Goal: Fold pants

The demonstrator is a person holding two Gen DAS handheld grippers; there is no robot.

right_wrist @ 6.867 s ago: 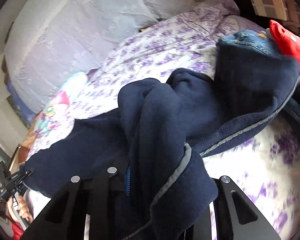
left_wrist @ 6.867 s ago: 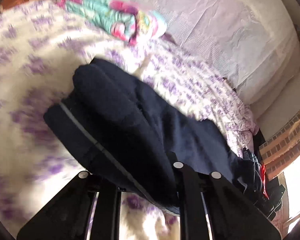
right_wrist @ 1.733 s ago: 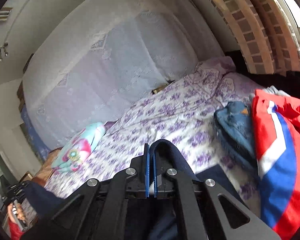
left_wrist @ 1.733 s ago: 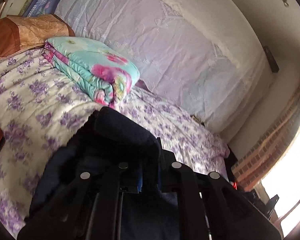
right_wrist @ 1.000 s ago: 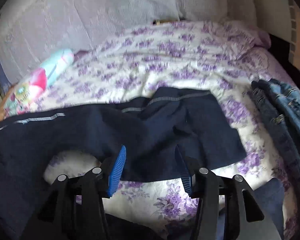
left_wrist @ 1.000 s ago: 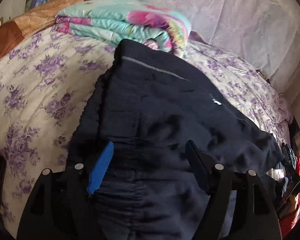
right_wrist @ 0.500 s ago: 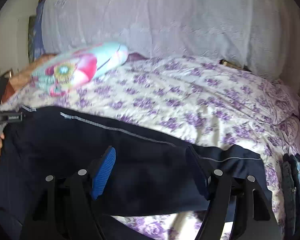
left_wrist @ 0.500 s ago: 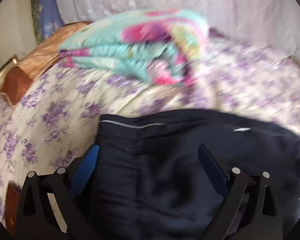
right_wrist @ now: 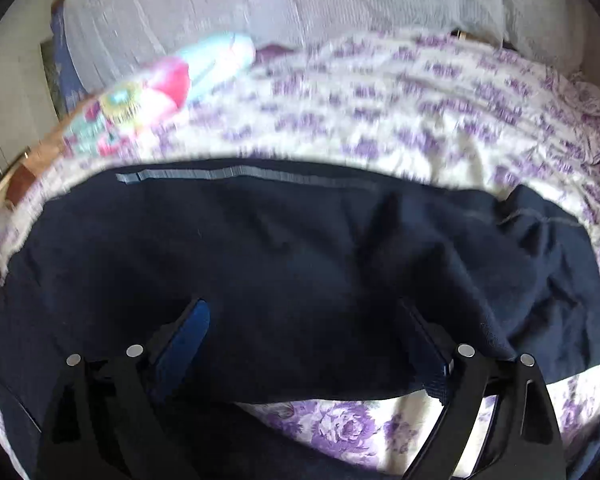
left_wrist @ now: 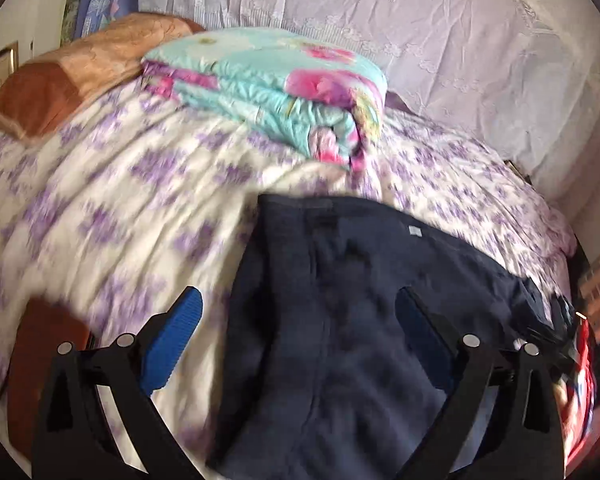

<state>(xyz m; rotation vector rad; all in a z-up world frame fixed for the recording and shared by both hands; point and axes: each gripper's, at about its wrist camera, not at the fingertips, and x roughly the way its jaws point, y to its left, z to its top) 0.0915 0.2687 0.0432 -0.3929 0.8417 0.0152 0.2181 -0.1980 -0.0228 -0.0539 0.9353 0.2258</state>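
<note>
Left wrist view: left gripper (left_wrist: pixel 298 320) is hanging over the pants (left_wrist: pixel 340 340), jaws just opened wide, gripping nothing. Right gripper (right_wrist: pixel 302 330) is doing likewise, pants lying flat on the bedsheet (right_wrist: pixel 440 120).

Left gripper (left_wrist: pixel 298 316), jaws spread wide after just opening, poised over navy pants (left_wrist: pixel 340 340) lying flat on a purple-flowered bedsheet (left_wrist: pixel 100 208); nothing is pinched between them. Folded turquoise floral quilt (left_wrist: pixel 276 84) beyond, beside an orange-brown pillow (left_wrist: pixel 80 68).
</note>
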